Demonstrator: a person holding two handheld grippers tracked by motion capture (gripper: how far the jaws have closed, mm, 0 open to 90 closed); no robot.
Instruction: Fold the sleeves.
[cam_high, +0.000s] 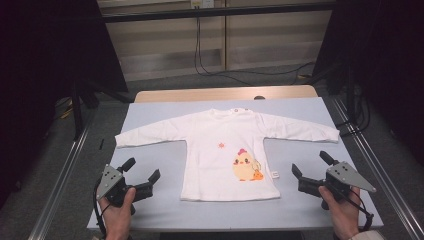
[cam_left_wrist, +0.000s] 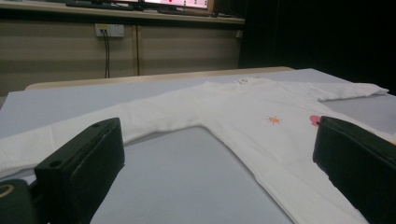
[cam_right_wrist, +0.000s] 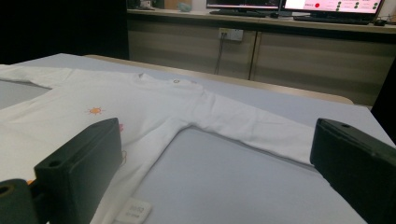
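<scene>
left tongs (cam_high: 142, 170) and right tongs (cam_high: 310, 162) both released, empty, either side of the flat white shirt (cam_high: 225, 145)

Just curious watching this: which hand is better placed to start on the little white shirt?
Roughly even: the left gripper sits open beside the shirt, below its left sleeve, as the right gripper does opposite; both likely start together.

pale blue table (cam_high: 165, 210); white shirt (cam_high: 220, 150) spread flat.
</scene>
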